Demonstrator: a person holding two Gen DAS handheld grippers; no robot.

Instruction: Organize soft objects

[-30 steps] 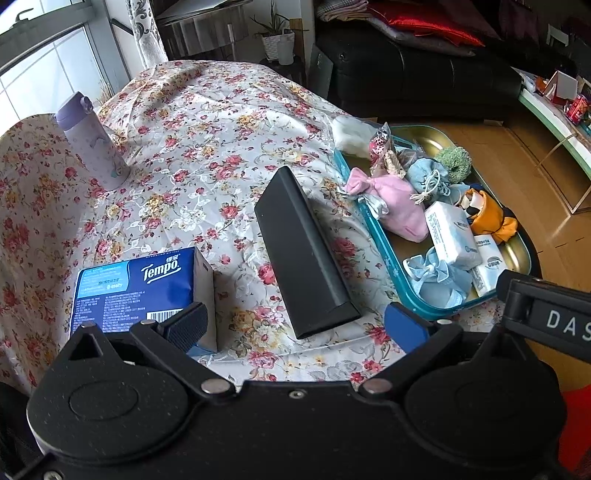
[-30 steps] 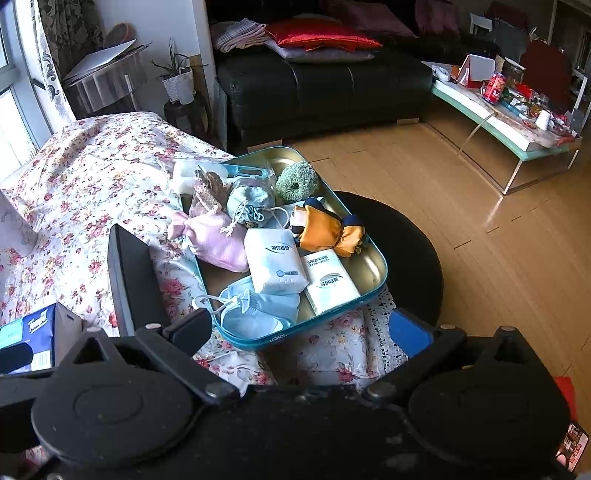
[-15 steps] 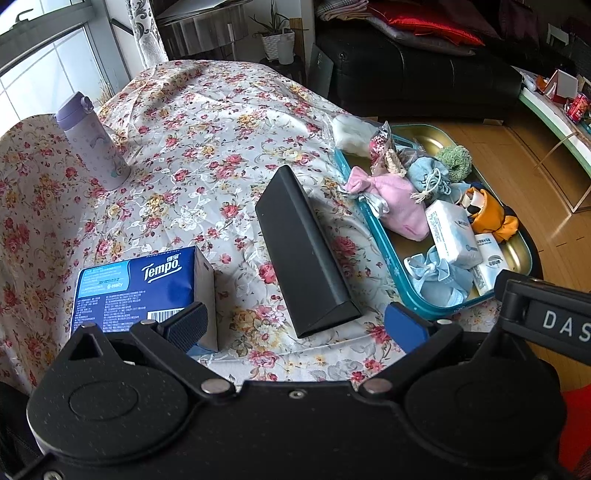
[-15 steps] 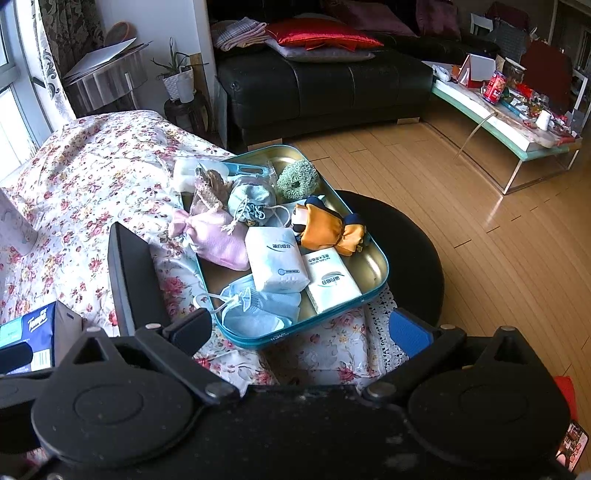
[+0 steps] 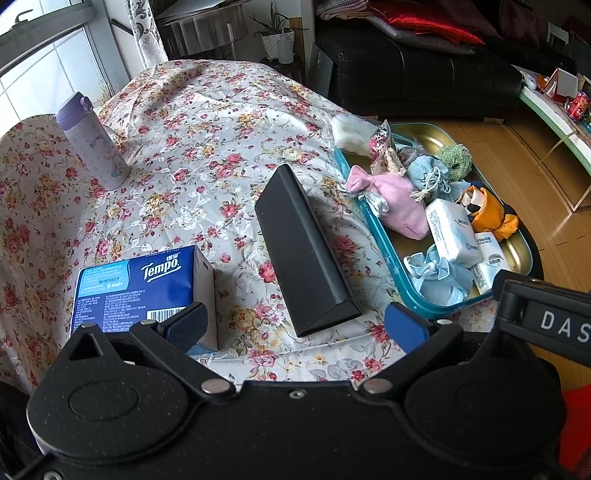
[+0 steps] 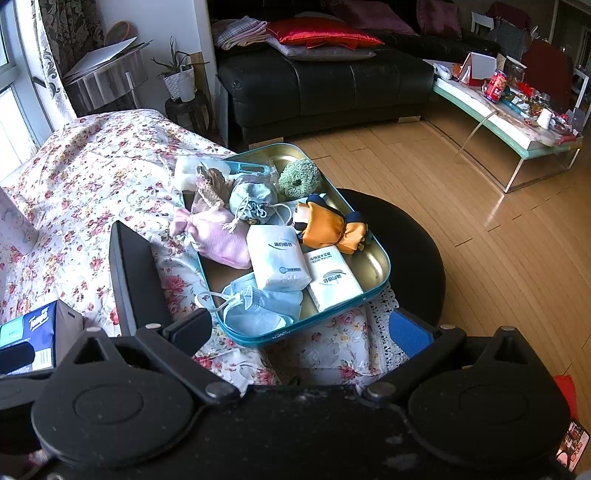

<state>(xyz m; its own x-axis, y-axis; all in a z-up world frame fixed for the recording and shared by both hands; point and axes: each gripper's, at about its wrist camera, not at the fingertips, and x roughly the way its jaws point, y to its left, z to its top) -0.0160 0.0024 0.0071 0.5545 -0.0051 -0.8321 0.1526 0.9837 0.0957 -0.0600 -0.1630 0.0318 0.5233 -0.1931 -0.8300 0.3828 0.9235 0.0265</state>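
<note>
Home living room, black leather sofa [image 6: 325, 88] with red cushion [image 6: 317, 35] at 12 o'clock, glass coffee table [image 6: 517, 125] at 2 o'clock, wooden floor [image 6: 498, 229], potted plant [image 6: 177, 74], floral-clothed counter [image 5: 207, 147].

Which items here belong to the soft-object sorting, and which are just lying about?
Job: teal tray, pink pouch, blue drawstring pouch, green scrunchie, tissue packs, face mask, orange plush.
Lying about: Tempo box, black case, purple bottle.

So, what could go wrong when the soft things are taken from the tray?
The tray sits at the table's edge, so a pull may slide it off. The mask loops could snag a neighbouring tissue pack. Both the left hand-held gripper and right hand-held gripper are open, empty.
</note>
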